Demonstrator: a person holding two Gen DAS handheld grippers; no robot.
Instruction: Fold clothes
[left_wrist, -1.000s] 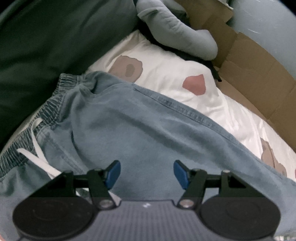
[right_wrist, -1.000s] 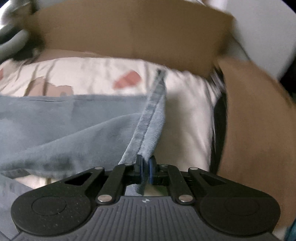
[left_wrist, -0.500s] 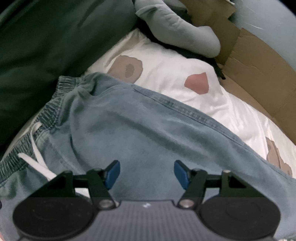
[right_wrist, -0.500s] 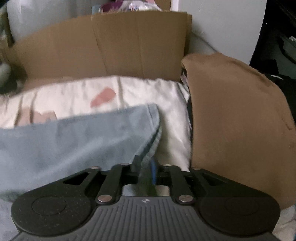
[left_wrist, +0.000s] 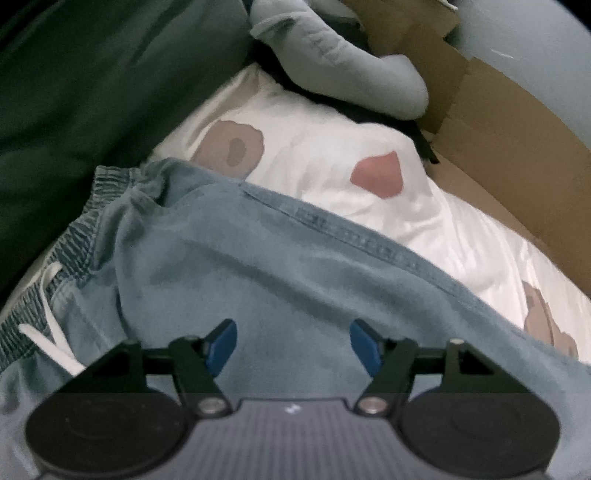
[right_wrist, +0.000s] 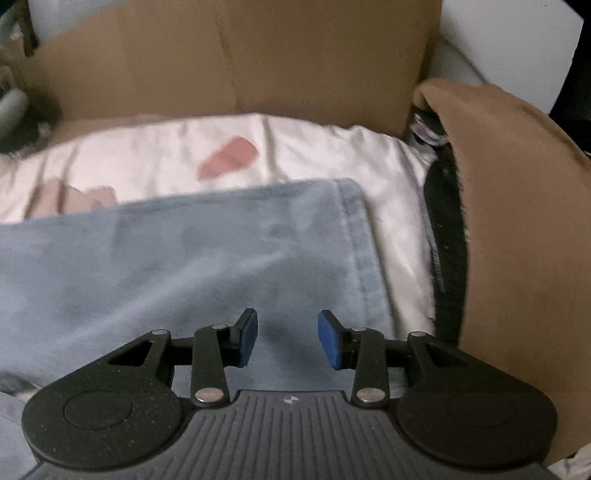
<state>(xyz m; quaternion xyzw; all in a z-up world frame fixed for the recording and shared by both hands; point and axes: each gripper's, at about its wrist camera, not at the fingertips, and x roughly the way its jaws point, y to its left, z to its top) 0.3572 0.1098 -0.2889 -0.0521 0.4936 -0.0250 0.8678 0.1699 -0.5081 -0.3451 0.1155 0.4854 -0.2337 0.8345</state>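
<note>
Blue denim trousers (left_wrist: 280, 273) lie across a white patterned sheet (left_wrist: 332, 155), folded lengthwise, with the gathered waistband (left_wrist: 85, 221) and white drawstring (left_wrist: 51, 332) at the left. My left gripper (left_wrist: 292, 341) hangs just above the upper leg fabric, its jaws opening, nothing between the blue pads. In the right wrist view the trousers' hem end (right_wrist: 354, 229) lies flat on the sheet (right_wrist: 155, 155). My right gripper (right_wrist: 287, 339) sits over that leg end, jaws opening, the cloth below them and not pinched.
A dark green cushion (left_wrist: 92, 81) fills the left. A grey garment (left_wrist: 332, 59) lies at the back by a cardboard sheet (left_wrist: 517, 140). In the right wrist view a cardboard wall (right_wrist: 236, 59) stands behind and a brown cushion (right_wrist: 517, 221) rises at the right.
The right gripper, shut on the trouser hem a second ago, has opened and let it go; the leg now lies flat. The left gripper barely moved.
</note>
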